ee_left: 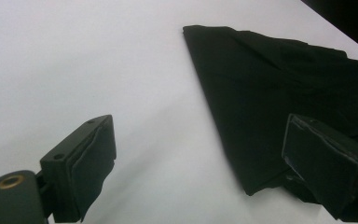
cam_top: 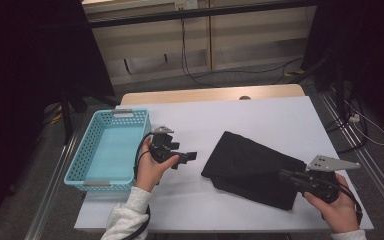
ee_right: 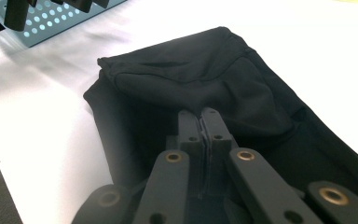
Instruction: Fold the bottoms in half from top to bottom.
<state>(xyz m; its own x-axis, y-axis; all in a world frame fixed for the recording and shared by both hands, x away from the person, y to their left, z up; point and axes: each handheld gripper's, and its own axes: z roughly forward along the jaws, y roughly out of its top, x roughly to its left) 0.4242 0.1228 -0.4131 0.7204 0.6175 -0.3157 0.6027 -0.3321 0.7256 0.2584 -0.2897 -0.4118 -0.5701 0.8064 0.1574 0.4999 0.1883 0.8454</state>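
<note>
A black cloth [cam_top: 250, 160] lies crumpled and partly folded on the white table top [cam_top: 260, 115], right of centre. My right gripper [cam_top: 284, 174] rests at its right end. In the right gripper view its jaws [ee_right: 200, 112] are pressed together, and the creases of the cloth [ee_right: 177, 70] run into their tips. My left gripper [cam_top: 189, 158] hovers left of the cloth, pointing at it. Its jaws [ee_left: 198, 135] stand wide apart with nothing between them, and the cloth's [ee_left: 270, 84] near corner lies just ahead.
A light blue perforated basket [cam_top: 87, 150] stands at the table's left edge, right behind the left hand; its wall [ee_right: 51, 28] shows in the right gripper view too. A bare wooden strip [cam_top: 210, 94] runs along the far side. Cables lie on the floor beyond.
</note>
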